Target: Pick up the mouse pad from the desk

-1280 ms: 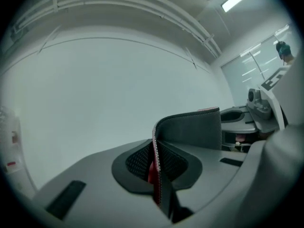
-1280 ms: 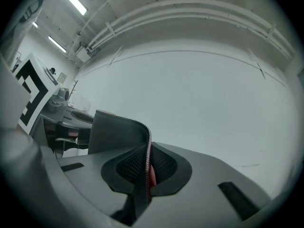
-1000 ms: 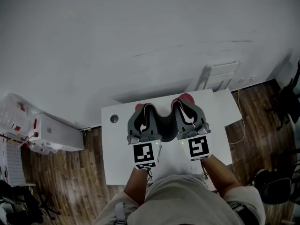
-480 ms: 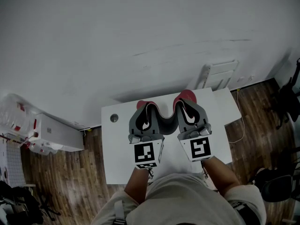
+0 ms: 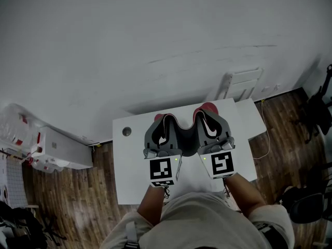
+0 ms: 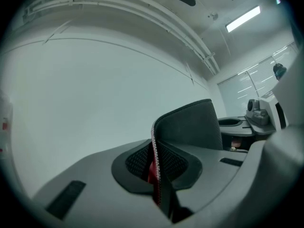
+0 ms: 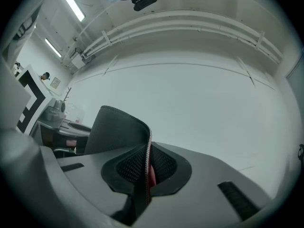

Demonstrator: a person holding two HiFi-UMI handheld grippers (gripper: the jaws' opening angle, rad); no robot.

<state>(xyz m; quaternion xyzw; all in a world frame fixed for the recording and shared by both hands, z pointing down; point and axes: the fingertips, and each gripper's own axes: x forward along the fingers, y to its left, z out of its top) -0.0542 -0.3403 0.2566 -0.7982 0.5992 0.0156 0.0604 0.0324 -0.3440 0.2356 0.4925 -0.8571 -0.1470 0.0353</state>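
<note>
The dark grey mouse pad (image 5: 184, 135) with a red underside hangs sagging between my two grippers, lifted above the white desk (image 5: 129, 160). My left gripper (image 5: 162, 121) is shut on the pad's left edge, and in the left gripper view the stitched edge of the mouse pad (image 6: 190, 125) stands pinched between the jaws of my left gripper (image 6: 156, 167). My right gripper (image 5: 205, 112) is shut on the right edge. The right gripper view shows the mouse pad (image 7: 116, 129) rising from the jaws of my right gripper (image 7: 146, 167), its red side facing inward.
A round grommet hole (image 5: 126, 131) lies at the desk's back left. A white chair (image 5: 238, 84) stands behind the desk, against the white wall. White boxes (image 5: 57, 147) sit on the wood floor to the left, and a cable (image 5: 265, 139) runs along the right.
Both grippers drifted slightly, with the pad's sag between them shifting a little. The grip on both edges has stayed the same.
</note>
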